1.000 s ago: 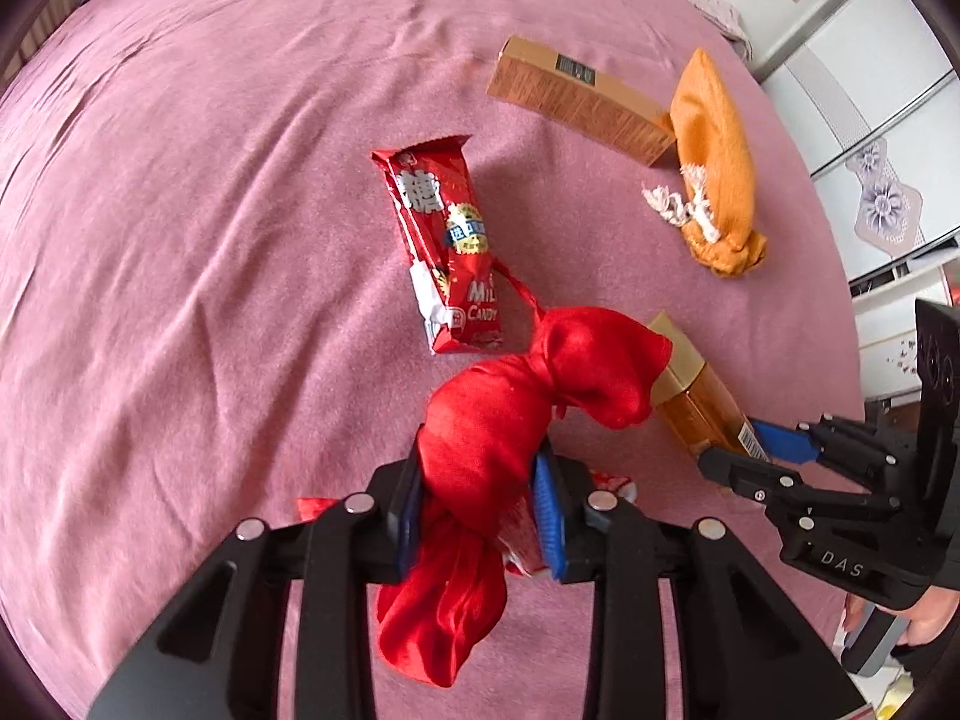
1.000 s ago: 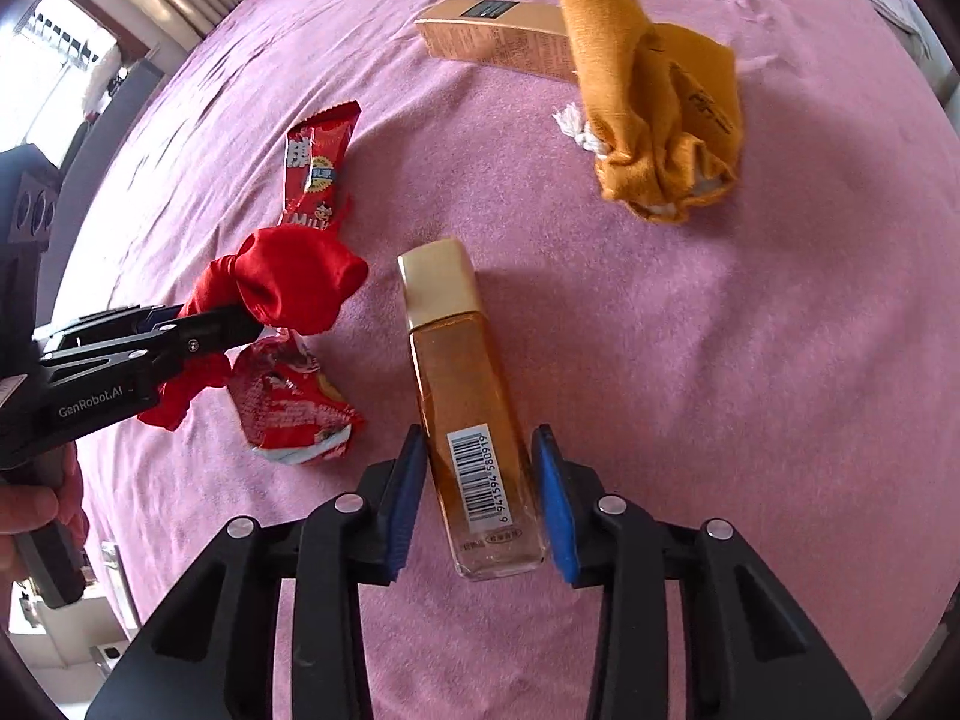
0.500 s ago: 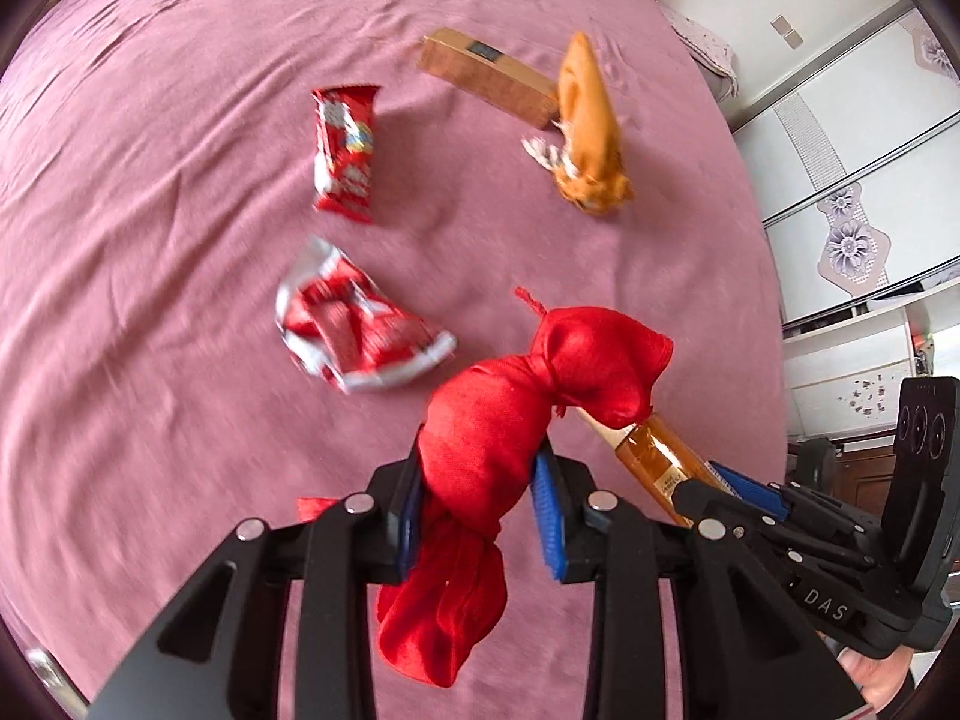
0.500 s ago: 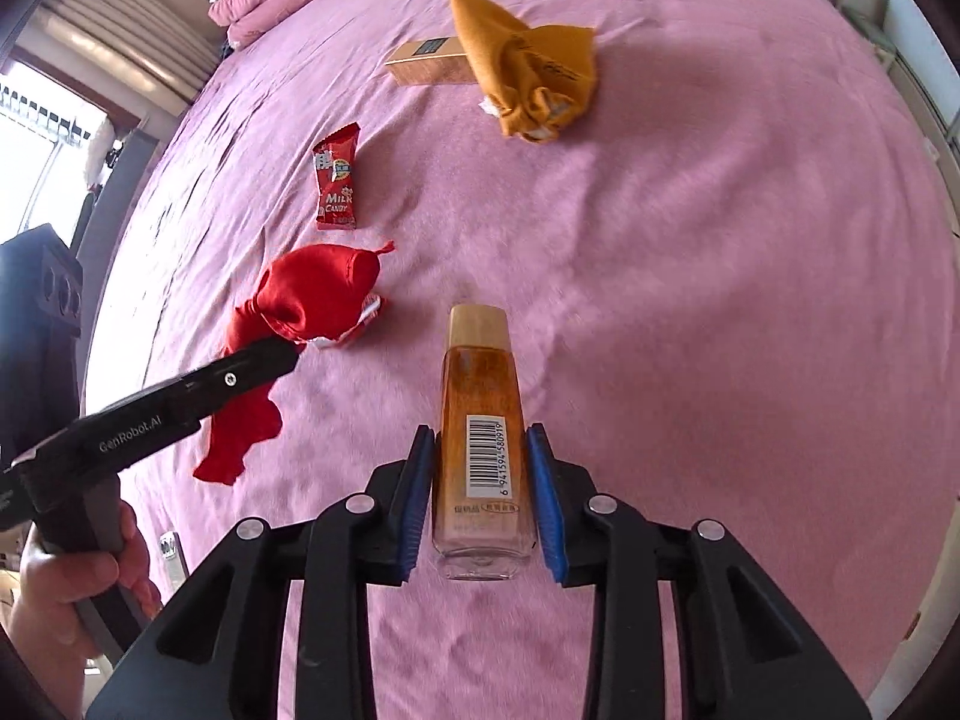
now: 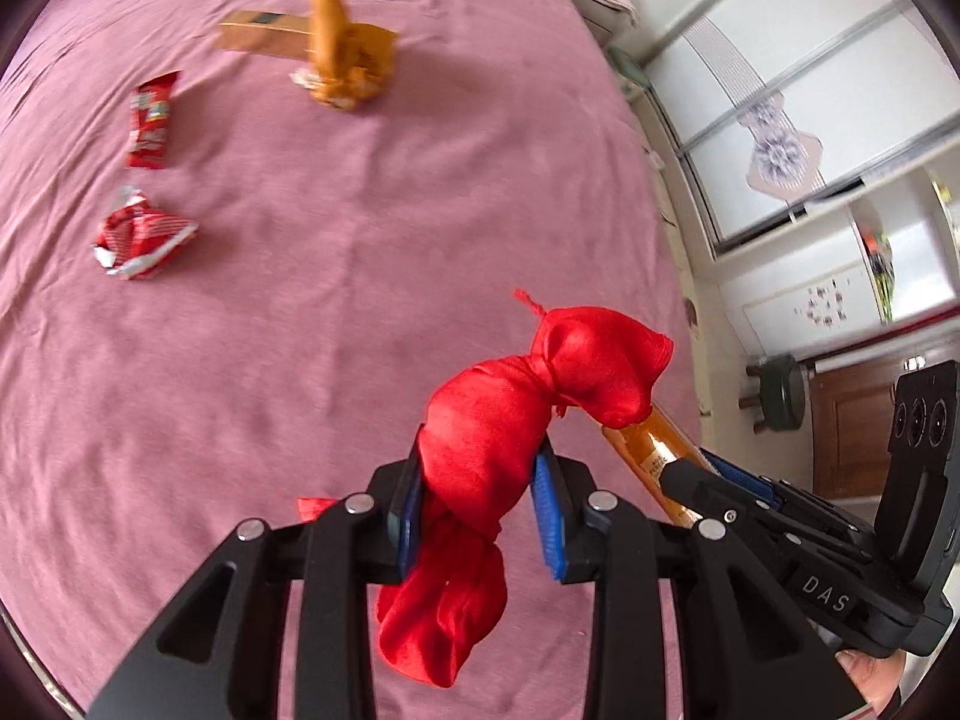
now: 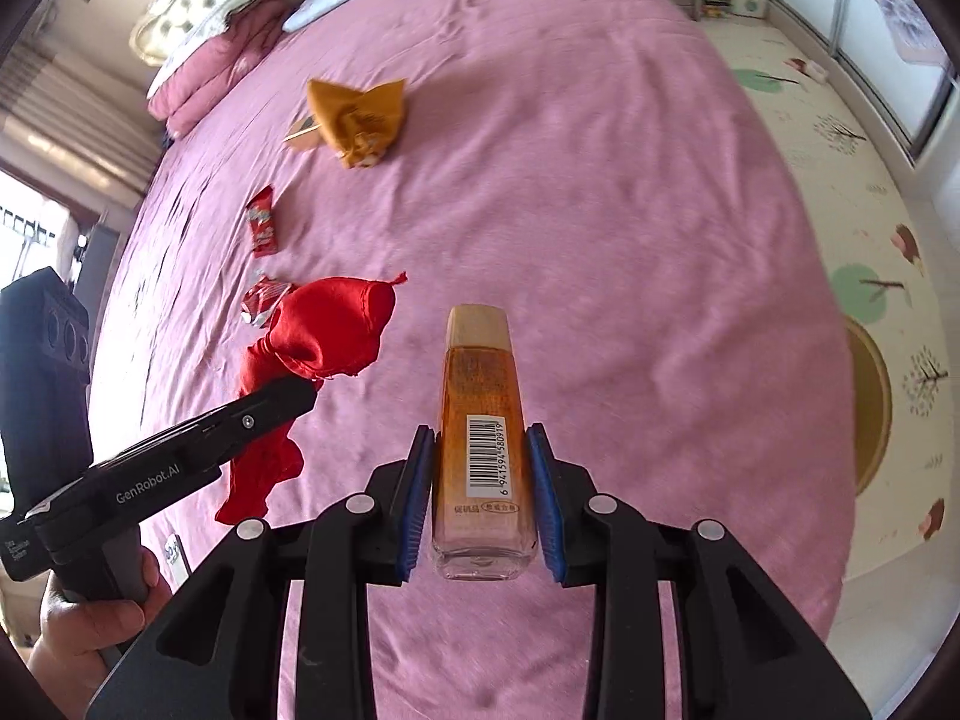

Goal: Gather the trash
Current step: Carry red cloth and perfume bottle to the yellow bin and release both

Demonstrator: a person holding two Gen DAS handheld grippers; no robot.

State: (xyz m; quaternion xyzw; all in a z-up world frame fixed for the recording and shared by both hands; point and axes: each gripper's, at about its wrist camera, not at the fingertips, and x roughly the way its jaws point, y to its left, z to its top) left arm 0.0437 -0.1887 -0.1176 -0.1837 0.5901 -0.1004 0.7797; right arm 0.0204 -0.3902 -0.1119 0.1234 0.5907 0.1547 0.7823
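Nearest the lens in the left wrist view, the left gripper (image 5: pixel 477 507) was clamped on a red cloth pouch (image 5: pixel 510 426), knotted at the middle, its long axis running from six o'clock up toward one o'clock, the loose tail hanging below the blue pads. In the right wrist view the right gripper (image 6: pixel 480 501) was closed on an amber bottle (image 6: pixel 483 438), base toward the camera, cap pointing to twelve o'clock, barcode facing up. Both loads were off the pink bedspread (image 5: pixel 360 228), and the bottle's neck lay just beside the pouch's far lobe.

Farther out, loose items lay on the bed: from the left gripper, a crumpled red wrapper (image 5: pixel 141 237) at ten o'clock, then a flat red candy packet (image 5: pixel 151 121) beyond it, and farthest, near eleven to twelve o'clock, an orange pouch (image 5: pixel 339 69) resting against a tan box (image 5: pixel 258 41). By my reading the left hand sat nearer the wrappers, but both hands were full, so unloading likely comes first.
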